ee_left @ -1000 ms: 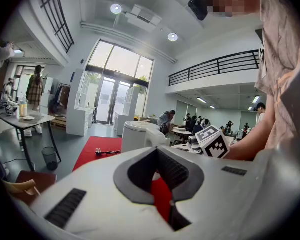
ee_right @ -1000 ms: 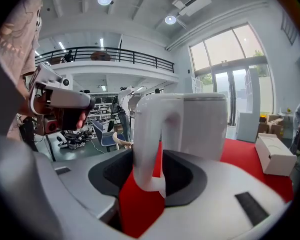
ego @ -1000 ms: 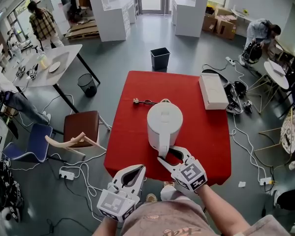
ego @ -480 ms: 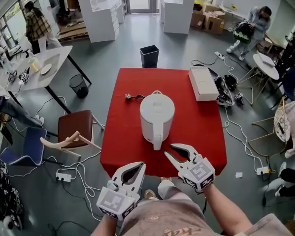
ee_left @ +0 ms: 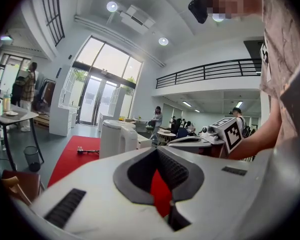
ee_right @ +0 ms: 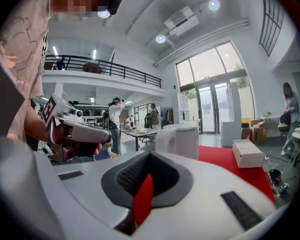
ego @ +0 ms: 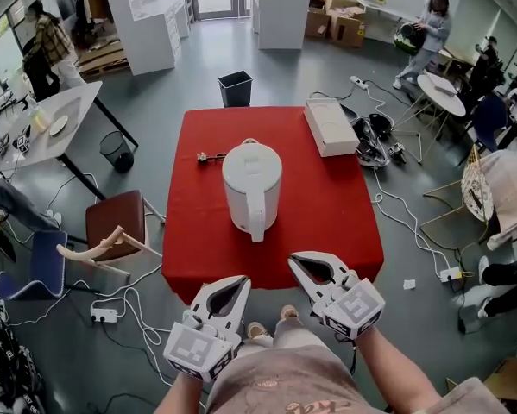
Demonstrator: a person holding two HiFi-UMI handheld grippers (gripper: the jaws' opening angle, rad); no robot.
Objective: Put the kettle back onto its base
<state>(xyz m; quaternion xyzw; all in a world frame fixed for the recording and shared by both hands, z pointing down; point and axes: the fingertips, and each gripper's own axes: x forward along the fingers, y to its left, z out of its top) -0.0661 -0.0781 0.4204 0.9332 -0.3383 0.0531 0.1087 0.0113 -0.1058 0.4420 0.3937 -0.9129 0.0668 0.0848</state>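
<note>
So the white kettle (ego: pixel 251 184) is standing upright around the middle of the red desk (ego: pixel 327 205), handle turned toward the person at the near edge. From the head view you honestly can't tell what's under it, since the body covers whatever it sits on. A cord with a plug (ego: pixel 206 156) lies on the desk just beside the kettle on its far left. A flat white box (ego: pixel 331 128) sits at the far right corner, well apart from the kettle.

Neither tool is touching the kettle. The left hand-held gripper (ego: pixel 243 280) is held at the near edge of the desk. Its own view shows the tips together with nothing in them, just red desk showing through the gap between the dark pads. The right hand-held gripper (ego: pixel 294 260) is next to it, a bit further in toward the kettle's handle but clear of it. Its jaws have just been closing and now the tips meet, also on nothing. Both point roughly level across the desk toward the kettle.

Off the desk there's a black bin (ego: pixel 235 88) on the floor past the far edge and a brown chair (ego: pixel 116 222) to the left.
</note>
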